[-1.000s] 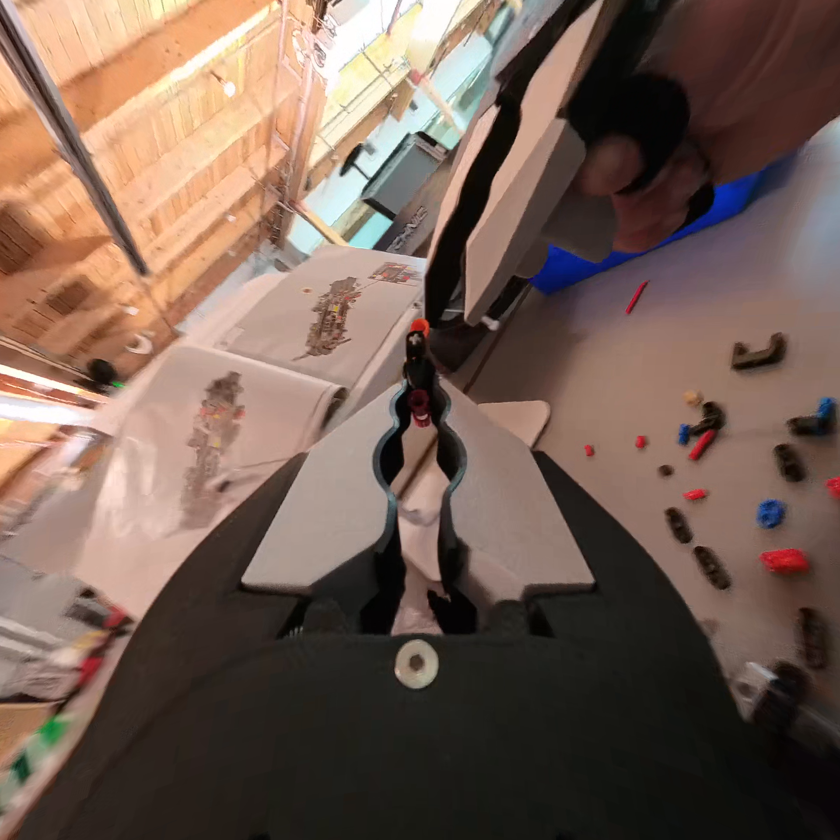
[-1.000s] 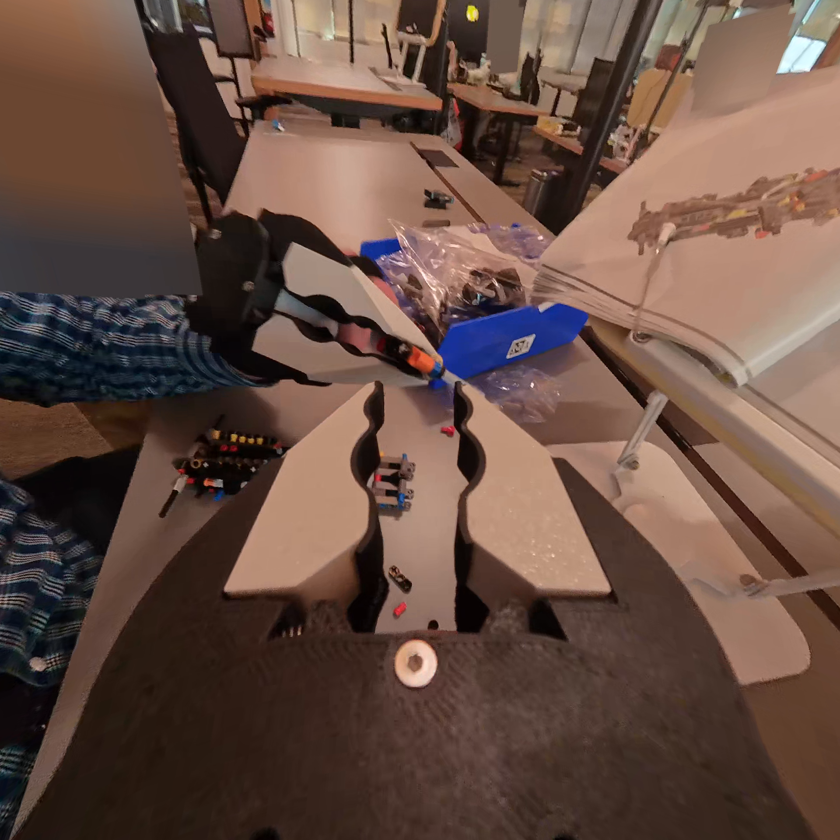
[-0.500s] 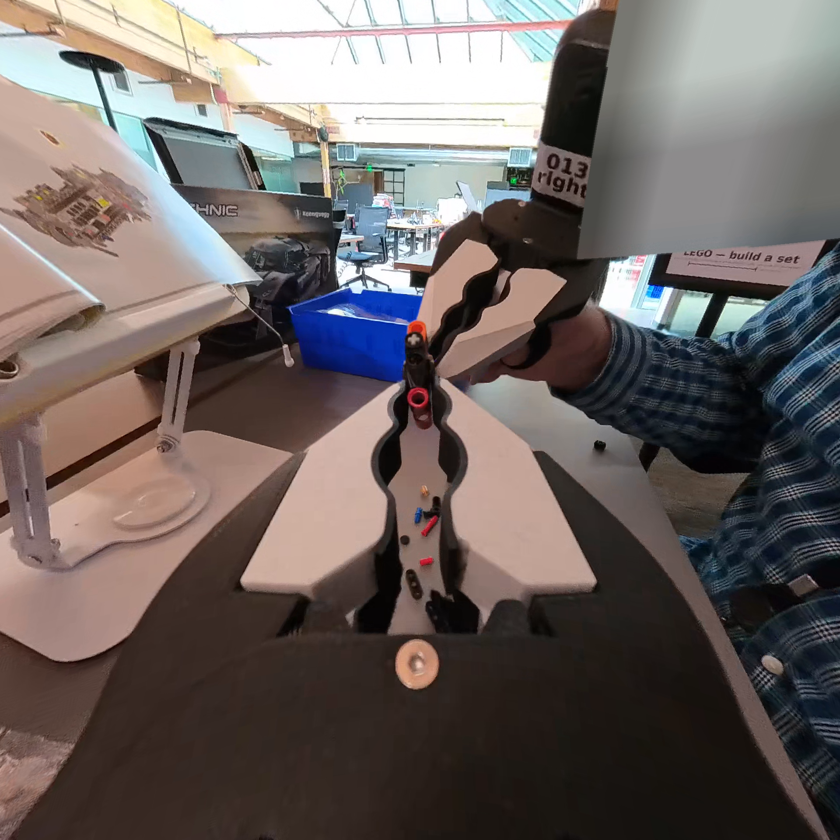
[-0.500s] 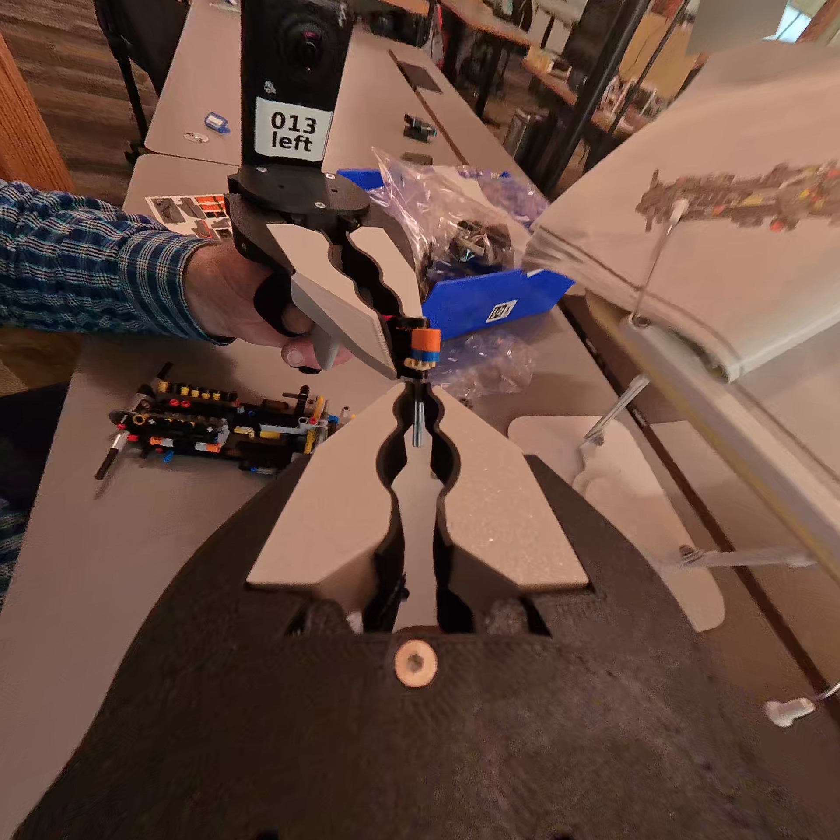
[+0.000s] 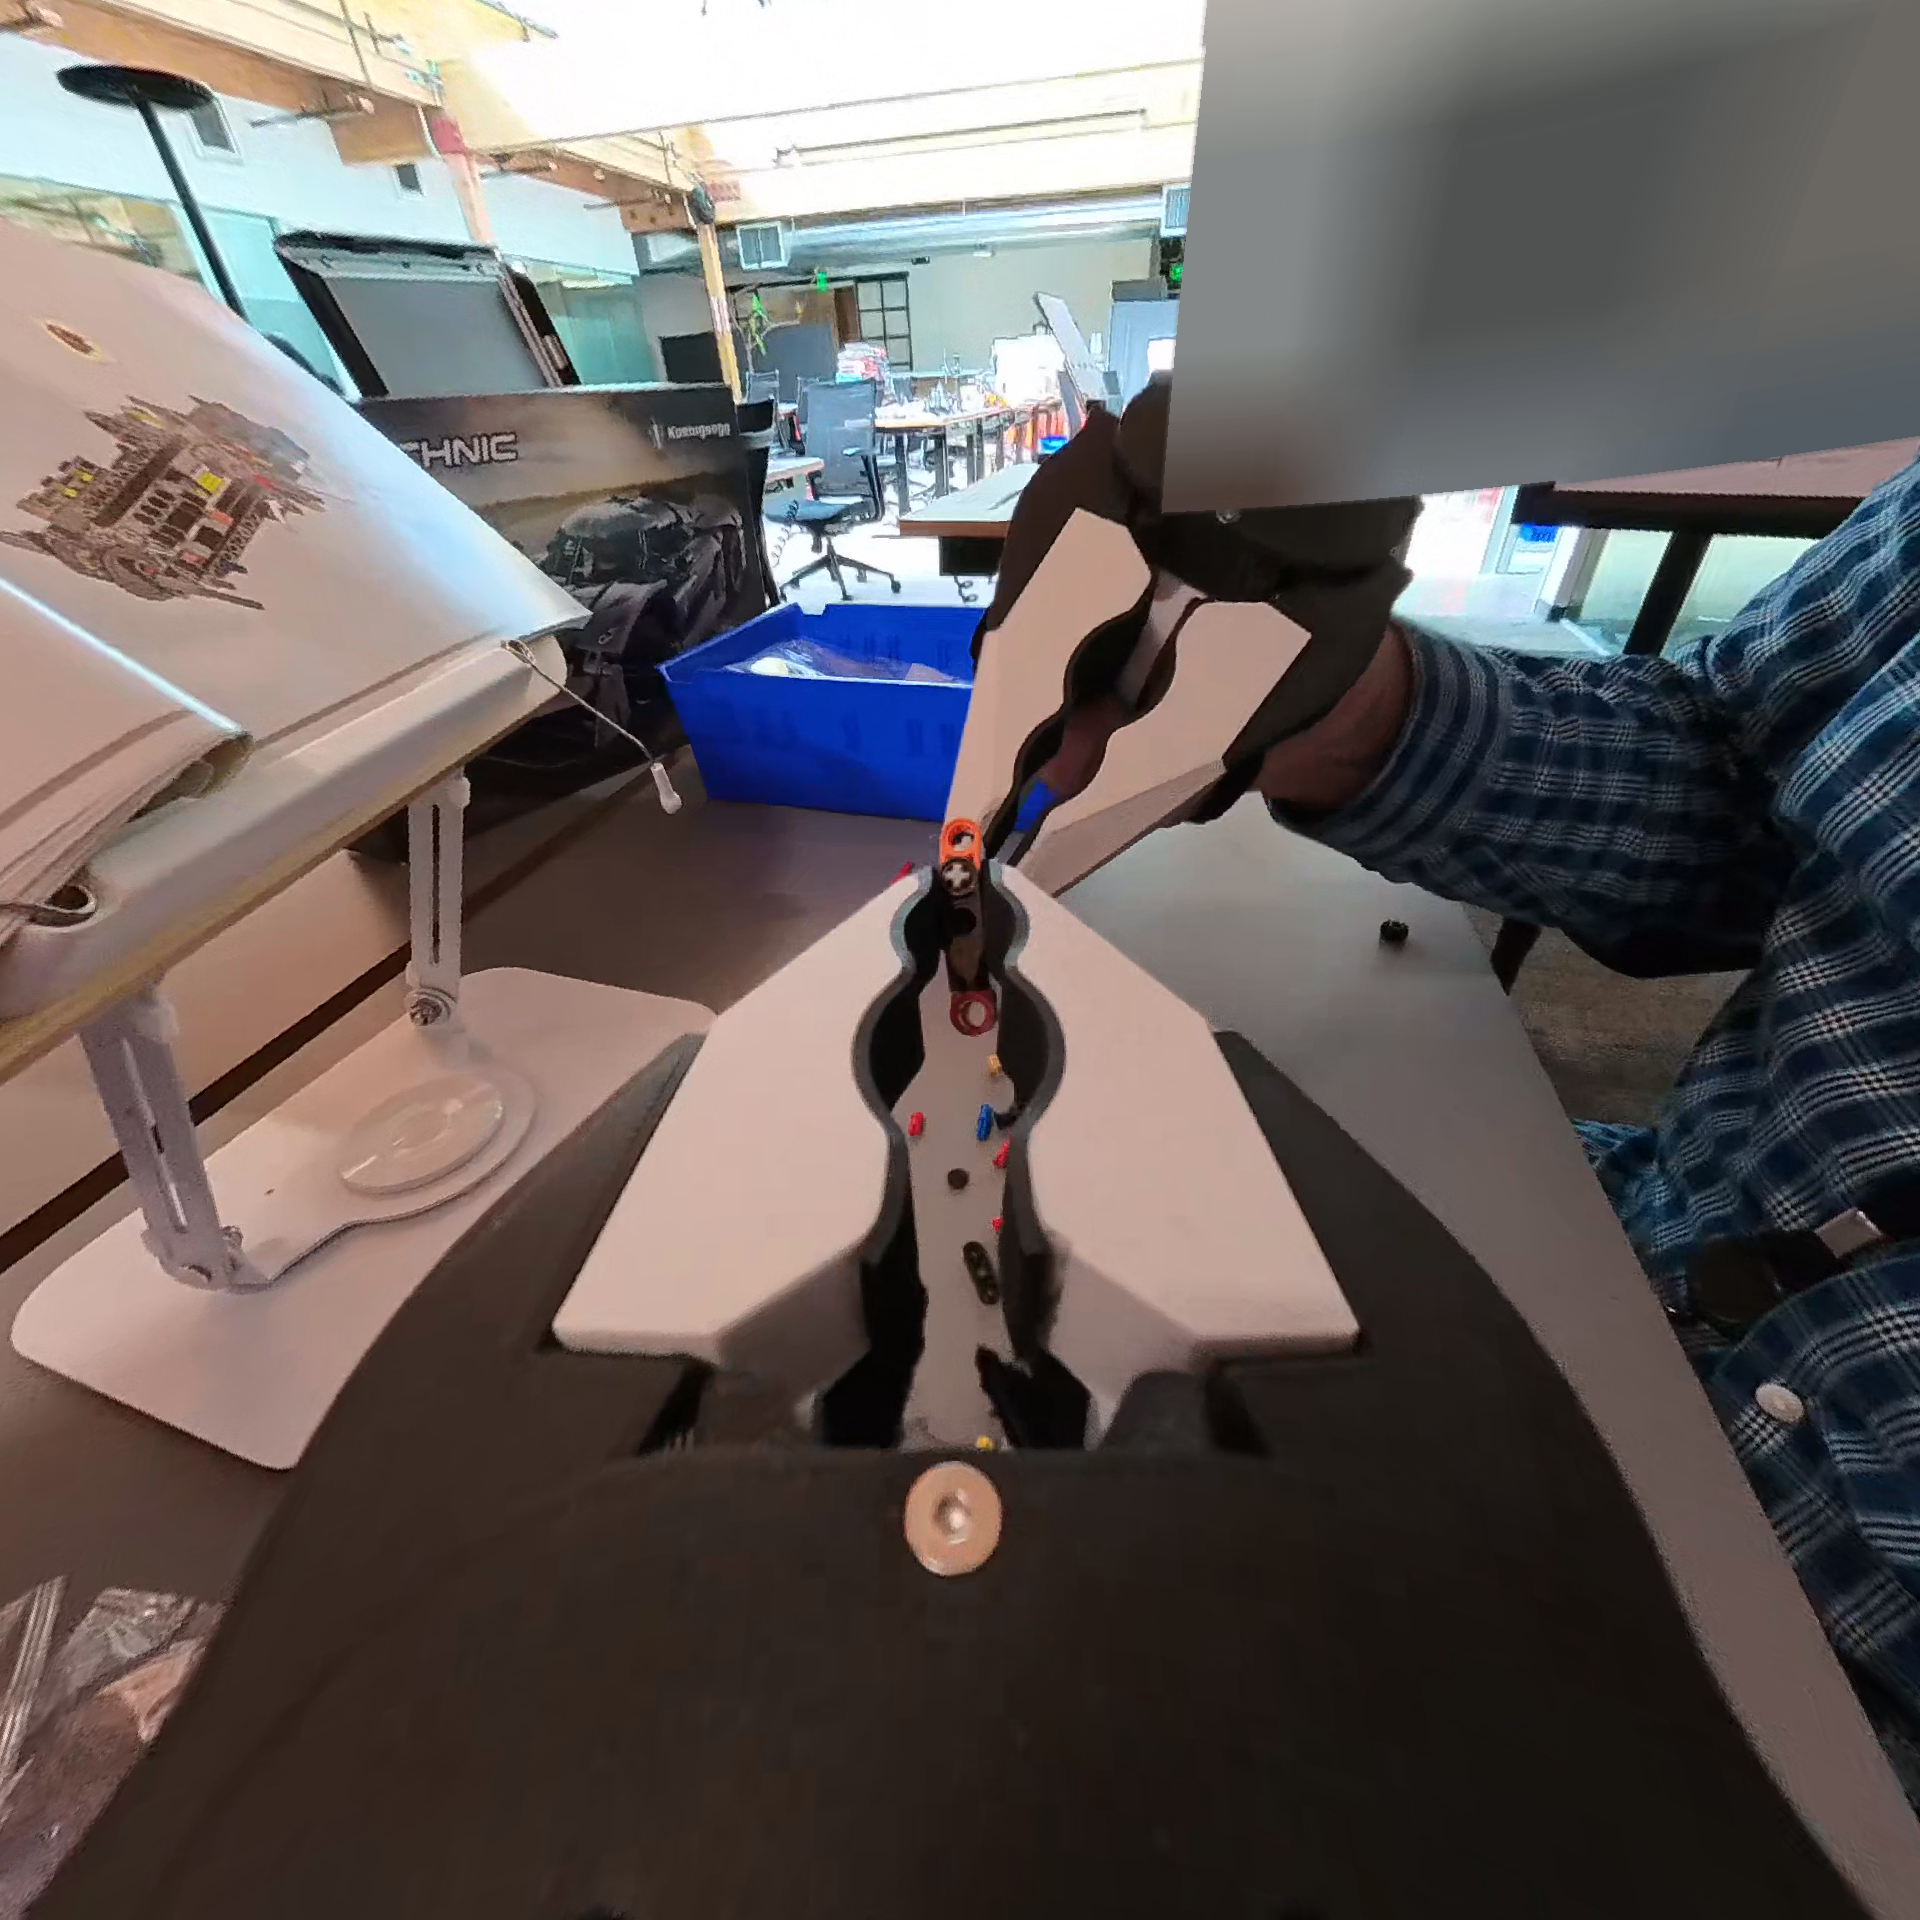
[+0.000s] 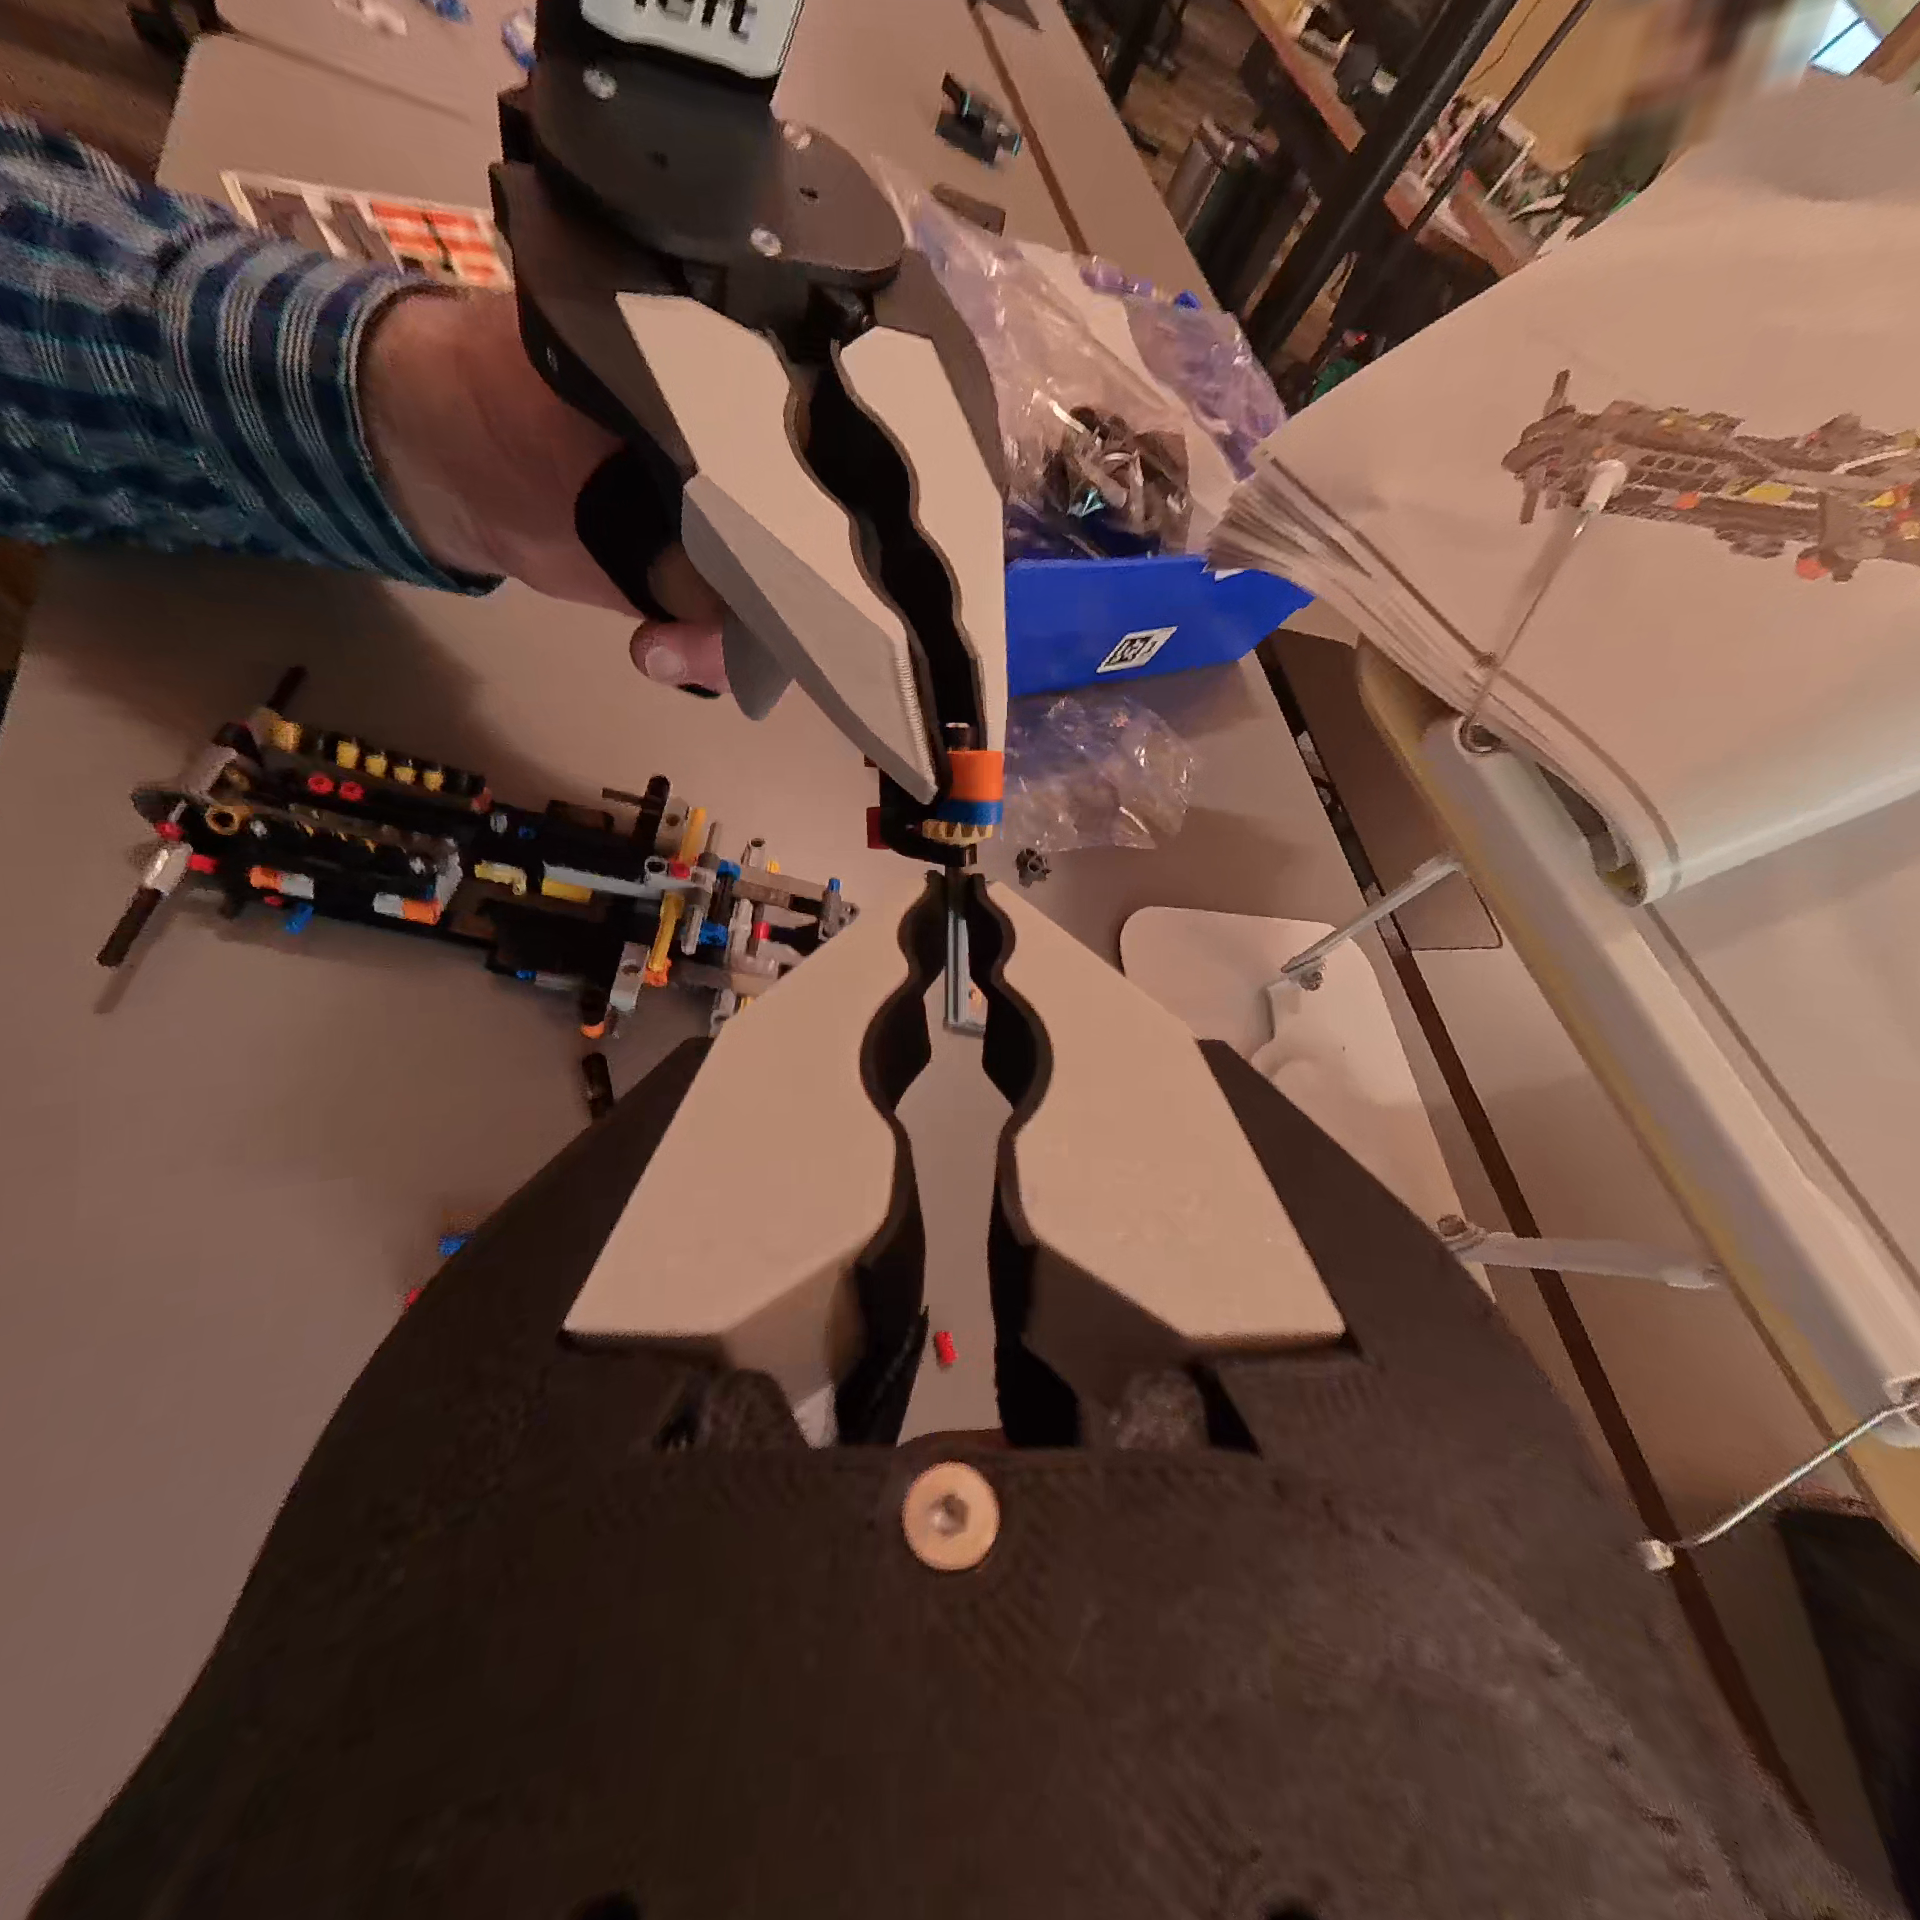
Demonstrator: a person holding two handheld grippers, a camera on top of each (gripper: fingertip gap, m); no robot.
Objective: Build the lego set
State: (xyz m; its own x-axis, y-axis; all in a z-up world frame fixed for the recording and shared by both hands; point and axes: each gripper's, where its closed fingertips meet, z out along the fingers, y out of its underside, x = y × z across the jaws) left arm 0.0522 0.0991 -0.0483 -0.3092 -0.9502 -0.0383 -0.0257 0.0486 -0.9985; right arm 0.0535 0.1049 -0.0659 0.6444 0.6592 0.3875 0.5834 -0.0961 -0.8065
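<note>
1. Left wrist view, far left: an open instruction book rests tilted on a white stand on the grey surface.
2. Behind the stand, a dark printed box stands upright; just right of it sits a blue bin holding clear bags.
3. Centre: the left gripper has its fingers closed on a small black beam assembly, upright, with an orange piece at its top and a red ring at its lower end.
4. Below it, loose small parts in red, blue, yellow and black lie scattered on the surface.
5. Right: a hand in a blue plaid sleeve holds the right gripper, whose tips meet the top of the assembly.
6. Right wrist view, left: a long, partly built model lies flat on the surface, well apart from both grippers.
7. Centre: the right gripper's fingers are nearly closed on a thin grey axle; its far end reaches the assembly, stacked orange, blue and tan, in the left gripper.
8. Right: crumpled plastic bags lie in and beside the blue bin, next to the book.
</note>
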